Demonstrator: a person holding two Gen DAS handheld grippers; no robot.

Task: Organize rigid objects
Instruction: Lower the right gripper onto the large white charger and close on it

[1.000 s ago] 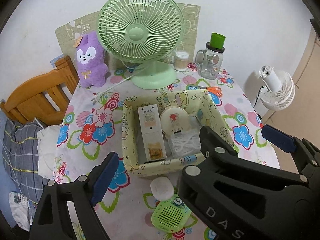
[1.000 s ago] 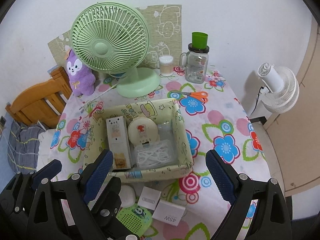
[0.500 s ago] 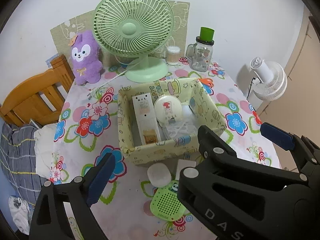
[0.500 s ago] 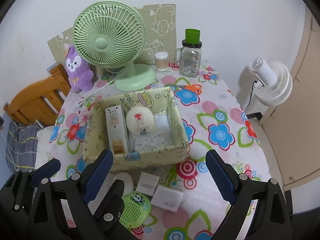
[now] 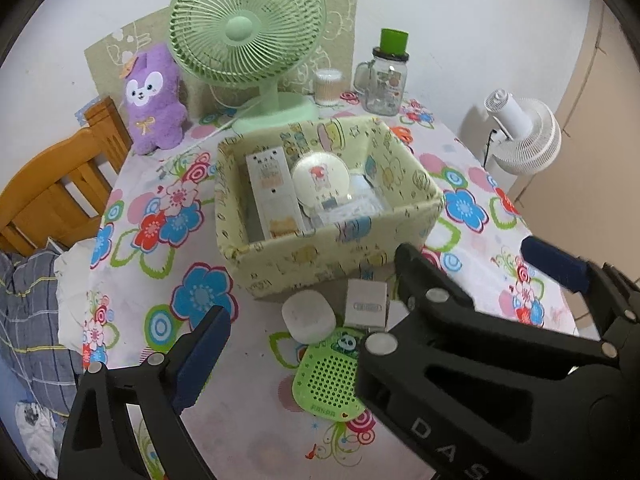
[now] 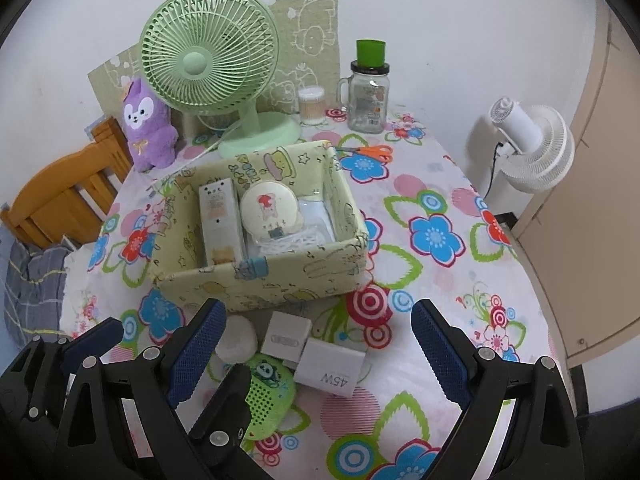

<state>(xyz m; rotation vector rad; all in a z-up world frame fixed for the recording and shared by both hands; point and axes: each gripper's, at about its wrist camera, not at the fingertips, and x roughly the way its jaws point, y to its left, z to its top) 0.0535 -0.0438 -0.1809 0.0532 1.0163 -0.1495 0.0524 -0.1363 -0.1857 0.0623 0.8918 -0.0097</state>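
Yellow cartoon-print box (image 6: 280,276), green perforated case (image 6: 266,394)

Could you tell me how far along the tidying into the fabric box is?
Done: a remote, a round mirror and clear packets lie in the fabric box. In hand: nothing. Left: the white puck, two white chargers and the green panda case on the table.

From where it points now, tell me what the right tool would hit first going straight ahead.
Most likely the white charger block marked 45W, which lies on the tablecloth between the open right tool fingers. Depth is unclear; the smaller white adapter sits close beside it.
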